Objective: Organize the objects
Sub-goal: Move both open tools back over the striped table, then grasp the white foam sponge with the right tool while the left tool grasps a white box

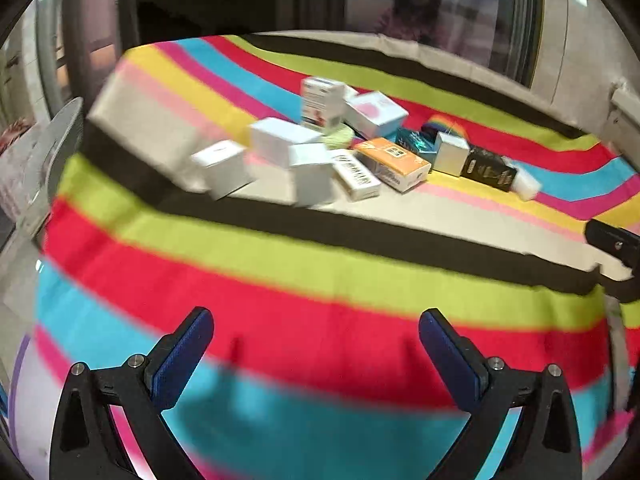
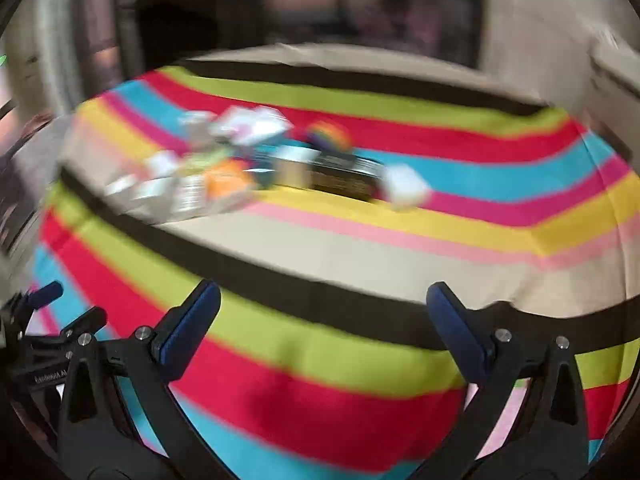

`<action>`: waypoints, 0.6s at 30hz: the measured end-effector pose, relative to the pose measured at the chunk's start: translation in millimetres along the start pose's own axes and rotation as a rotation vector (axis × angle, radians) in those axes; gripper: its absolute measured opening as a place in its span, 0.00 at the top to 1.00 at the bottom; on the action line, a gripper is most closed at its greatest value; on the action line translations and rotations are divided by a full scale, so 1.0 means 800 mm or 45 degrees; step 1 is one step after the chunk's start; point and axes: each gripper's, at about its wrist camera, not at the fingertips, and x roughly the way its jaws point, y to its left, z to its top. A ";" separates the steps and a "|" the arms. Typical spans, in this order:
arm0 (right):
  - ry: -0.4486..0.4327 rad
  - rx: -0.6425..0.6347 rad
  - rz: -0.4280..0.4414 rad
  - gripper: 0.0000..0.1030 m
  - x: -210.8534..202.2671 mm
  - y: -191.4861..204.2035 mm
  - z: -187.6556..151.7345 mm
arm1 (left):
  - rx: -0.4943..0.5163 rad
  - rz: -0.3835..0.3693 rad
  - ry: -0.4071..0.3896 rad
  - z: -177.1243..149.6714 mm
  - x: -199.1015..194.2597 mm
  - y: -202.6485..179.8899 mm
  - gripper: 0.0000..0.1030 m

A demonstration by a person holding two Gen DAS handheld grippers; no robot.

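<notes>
From where I sit, my left gripper [image 1: 316, 332] hangs over the near red and blue stripes of the striped cloth [image 1: 280, 280], its blue pads spread wide with nothing between them. The pile of boxes [image 1: 344, 152] lies well ahead of it, up on the beige band and slightly right of centre. Reading the pile left to right: a cluster of white boxes [image 1: 260, 156] at the left end, then the orange box [image 1: 394, 162] lying flat with its long axis running from upper left to lower right, then the black box [image 1: 490, 168] at the right end, angled the same way.

My right gripper [image 2: 323, 300] is just as wide apart and empty. In its blurred view the same pile sits ahead and to the left, with the black box [image 2: 344, 178] the closest piece to its line. I judge the left hand nearer the white cluster, the right nearer the black box.
</notes>
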 end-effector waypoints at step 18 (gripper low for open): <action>0.309 -0.094 -0.111 0.00 0.216 -0.101 0.102 | -0.053 0.014 0.111 0.037 0.076 0.001 0.00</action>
